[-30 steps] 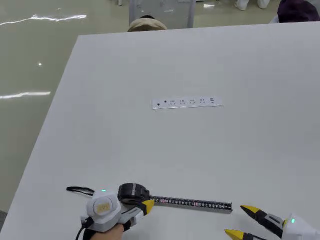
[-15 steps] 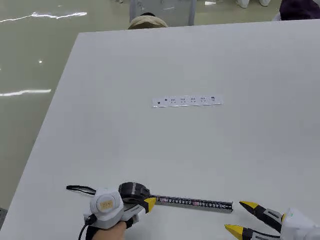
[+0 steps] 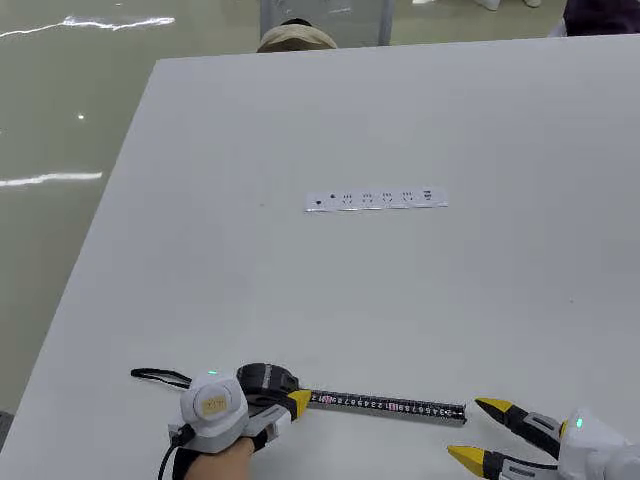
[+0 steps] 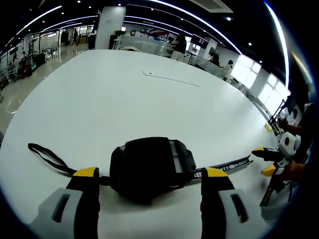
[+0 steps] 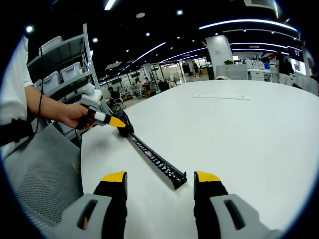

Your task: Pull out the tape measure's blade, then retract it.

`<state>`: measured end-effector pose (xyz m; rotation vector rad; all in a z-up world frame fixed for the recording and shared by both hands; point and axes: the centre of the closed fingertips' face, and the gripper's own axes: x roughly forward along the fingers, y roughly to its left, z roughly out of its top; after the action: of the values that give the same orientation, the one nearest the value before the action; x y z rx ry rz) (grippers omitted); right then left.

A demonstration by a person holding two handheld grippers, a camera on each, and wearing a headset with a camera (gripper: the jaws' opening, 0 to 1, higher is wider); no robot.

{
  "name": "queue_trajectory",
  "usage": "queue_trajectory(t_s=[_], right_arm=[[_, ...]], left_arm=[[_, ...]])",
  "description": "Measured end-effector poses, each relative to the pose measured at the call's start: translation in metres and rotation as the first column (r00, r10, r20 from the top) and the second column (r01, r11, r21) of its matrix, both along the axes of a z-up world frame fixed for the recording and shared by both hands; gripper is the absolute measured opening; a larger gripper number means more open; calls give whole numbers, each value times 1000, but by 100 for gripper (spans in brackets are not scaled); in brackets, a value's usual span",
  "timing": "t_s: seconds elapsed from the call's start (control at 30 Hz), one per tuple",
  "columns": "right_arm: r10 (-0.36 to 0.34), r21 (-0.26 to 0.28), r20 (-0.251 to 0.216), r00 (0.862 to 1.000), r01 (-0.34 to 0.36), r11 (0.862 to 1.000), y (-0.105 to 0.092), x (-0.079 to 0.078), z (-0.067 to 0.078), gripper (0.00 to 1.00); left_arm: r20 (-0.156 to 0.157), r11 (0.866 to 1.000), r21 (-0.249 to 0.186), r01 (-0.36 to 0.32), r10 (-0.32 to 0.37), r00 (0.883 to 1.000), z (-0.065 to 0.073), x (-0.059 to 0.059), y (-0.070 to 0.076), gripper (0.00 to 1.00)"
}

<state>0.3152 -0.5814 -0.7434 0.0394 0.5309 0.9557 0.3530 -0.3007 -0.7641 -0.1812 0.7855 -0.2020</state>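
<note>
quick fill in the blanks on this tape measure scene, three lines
1. The tape measure's blade lies pulled out on the ___ table.
2. The right gripper has its jaws ___, one on either side of the blade's tip.
3. The left gripper straddles the tape measure's ___ case.

Missing words: white; open; black.

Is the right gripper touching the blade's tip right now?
Apart. In the right gripper view the blade tip lies between the right gripper's open jaws, white table showing on both sides.
</note>
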Motion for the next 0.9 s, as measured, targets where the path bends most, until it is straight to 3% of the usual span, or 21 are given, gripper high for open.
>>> queue_trajectory(t_s=[0.9], right_arm=[[34,-22,-23,999,-34,999,1,9,-9,50]], left_arm=[[-10,999,-19,-39,39,999,-4,9,-3,78]])
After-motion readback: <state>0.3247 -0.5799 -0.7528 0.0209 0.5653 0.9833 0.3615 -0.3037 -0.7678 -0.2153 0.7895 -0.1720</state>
